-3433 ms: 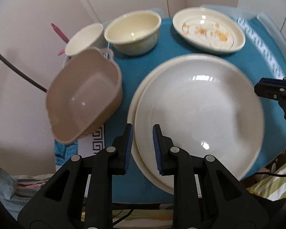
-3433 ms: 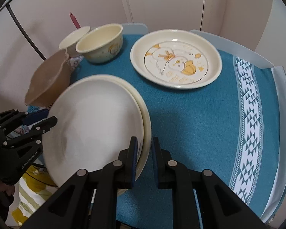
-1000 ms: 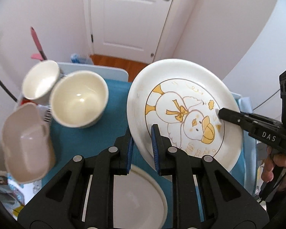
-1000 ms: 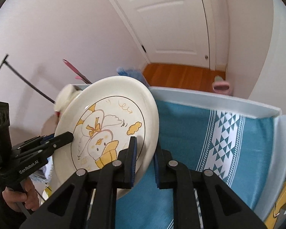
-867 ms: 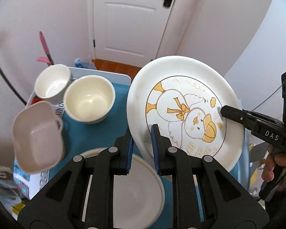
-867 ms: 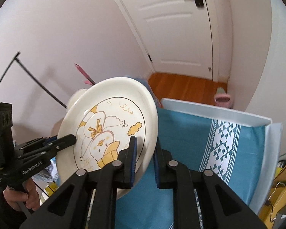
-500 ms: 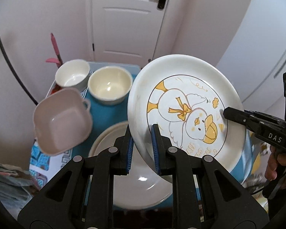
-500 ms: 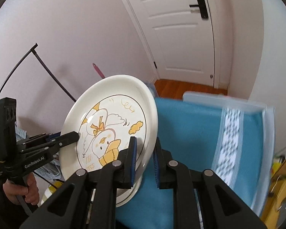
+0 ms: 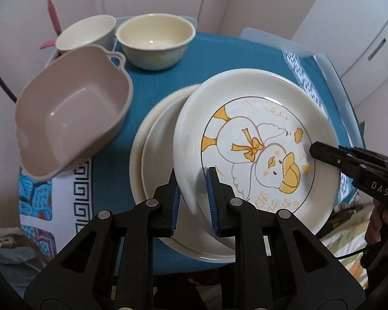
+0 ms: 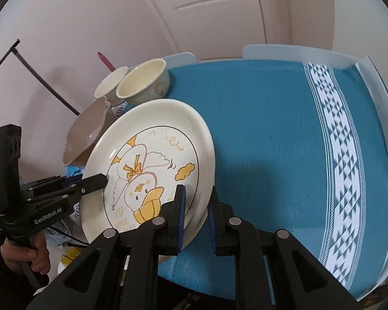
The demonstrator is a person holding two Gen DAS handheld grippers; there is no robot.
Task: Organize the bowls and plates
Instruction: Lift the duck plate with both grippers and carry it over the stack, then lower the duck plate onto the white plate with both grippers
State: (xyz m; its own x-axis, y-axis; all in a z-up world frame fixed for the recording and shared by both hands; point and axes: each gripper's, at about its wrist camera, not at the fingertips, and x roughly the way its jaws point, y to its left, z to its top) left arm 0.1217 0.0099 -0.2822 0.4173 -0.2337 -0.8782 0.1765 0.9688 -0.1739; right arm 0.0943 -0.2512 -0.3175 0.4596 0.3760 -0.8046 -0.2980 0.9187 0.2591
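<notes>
Teal woven tablecloth carried glossy round plain plates. Above them hung the tilted duck plate, its rim pinched at opposite edges by the narrowly parted left gripper and right gripper. Taupe squarish bowl beside.

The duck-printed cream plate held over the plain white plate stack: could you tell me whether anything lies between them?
Nothing visible does. The duck-printed cream plate, gripped by both tongs, hangs tilted directly above the plain white plate stack, whose visible top is bare.
</notes>
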